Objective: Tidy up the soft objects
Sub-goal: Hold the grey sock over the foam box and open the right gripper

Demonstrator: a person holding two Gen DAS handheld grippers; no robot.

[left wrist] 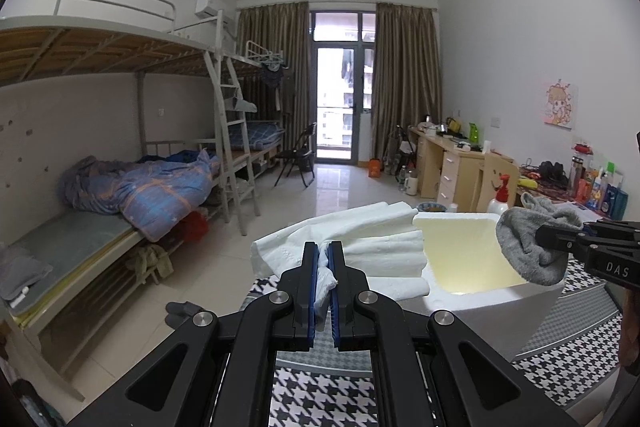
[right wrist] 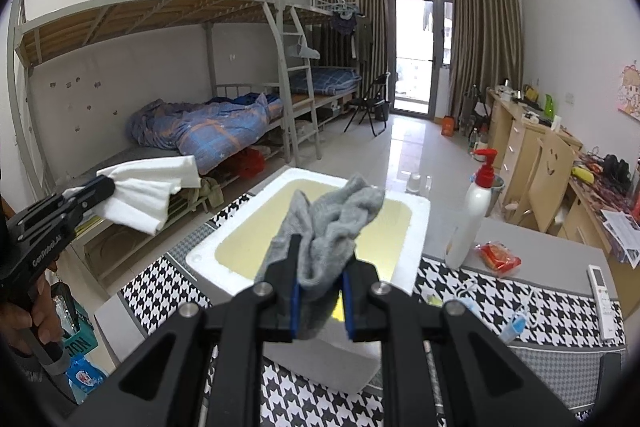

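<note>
Right gripper pinching grey sock, hanging directly over foam box mouth. Left gripper clamped on white cloth, beside the box's near rim, not yet over it. Nearer to dropping: the right.

Foam box mouth open, interior unobstructed; pump bottle stands just beside right rim; red packet near bottle.
</note>
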